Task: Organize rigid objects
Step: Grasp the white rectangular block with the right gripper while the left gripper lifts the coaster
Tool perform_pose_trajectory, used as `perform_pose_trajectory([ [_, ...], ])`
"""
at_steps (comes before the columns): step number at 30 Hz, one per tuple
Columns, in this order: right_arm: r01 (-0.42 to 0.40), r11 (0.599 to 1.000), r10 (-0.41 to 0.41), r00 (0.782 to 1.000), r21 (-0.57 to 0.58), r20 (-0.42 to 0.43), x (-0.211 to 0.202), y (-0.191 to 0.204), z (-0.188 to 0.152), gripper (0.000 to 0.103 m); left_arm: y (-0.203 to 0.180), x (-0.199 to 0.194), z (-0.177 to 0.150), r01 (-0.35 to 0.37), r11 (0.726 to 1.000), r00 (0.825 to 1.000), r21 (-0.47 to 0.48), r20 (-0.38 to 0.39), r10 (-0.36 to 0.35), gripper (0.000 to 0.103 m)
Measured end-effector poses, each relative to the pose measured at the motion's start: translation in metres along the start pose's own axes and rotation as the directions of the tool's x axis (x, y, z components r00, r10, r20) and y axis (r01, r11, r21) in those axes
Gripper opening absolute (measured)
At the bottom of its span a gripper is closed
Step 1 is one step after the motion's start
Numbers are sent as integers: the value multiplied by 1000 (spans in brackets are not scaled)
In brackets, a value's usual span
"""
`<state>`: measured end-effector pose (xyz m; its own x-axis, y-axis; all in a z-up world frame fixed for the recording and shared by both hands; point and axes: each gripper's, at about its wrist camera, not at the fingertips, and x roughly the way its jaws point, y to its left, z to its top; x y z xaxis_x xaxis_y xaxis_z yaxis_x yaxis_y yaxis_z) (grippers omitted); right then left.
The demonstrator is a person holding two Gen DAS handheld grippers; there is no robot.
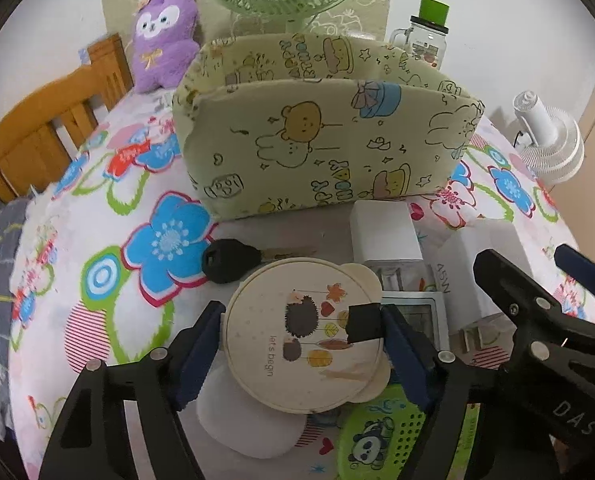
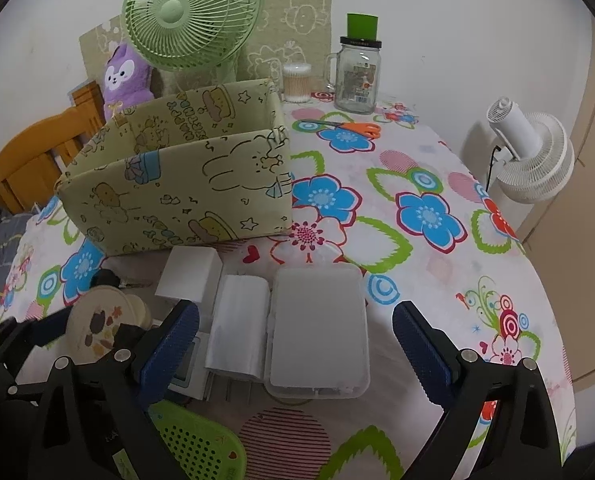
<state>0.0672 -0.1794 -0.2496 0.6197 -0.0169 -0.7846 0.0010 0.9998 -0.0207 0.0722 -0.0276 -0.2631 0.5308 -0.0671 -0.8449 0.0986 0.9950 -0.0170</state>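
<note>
Blue-padded left claw (image 1: 301, 344) is clamped on the round hedgehog compact (image 1: 303, 336), above the table (image 2: 437, 280). Right claw (image 2: 295, 340) stands apart over a clear plastic case (image 2: 317, 328), before the fabric bin (image 2: 177, 184).

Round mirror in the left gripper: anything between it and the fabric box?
Nothing blocks the mirror. A black key and white charger lie low before the box; lifting clears them.

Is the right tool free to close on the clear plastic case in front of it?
Probably yes: the right tool is open, straddling the clear plastic case, nothing lies on top, though the white charger crowds its left edge.
</note>
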Motion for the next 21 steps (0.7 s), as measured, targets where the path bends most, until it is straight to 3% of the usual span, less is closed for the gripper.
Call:
perform_pose_trajectory([
  [11,-29,999,29,1000,-33,-7,4,19,3,87,12,-1,0,21,1000,1000,-7,-20,-21,79],
  [19,-67,998,68,996,19,-56,15,22,2,53,23,-1,2,4,1000,1000,-17,-15,-4,79],
  [21,-38,999,39,998,9,-52,15,26,2,44,27,0,3,-2,1000,1000,-20,-18,1,79],
])
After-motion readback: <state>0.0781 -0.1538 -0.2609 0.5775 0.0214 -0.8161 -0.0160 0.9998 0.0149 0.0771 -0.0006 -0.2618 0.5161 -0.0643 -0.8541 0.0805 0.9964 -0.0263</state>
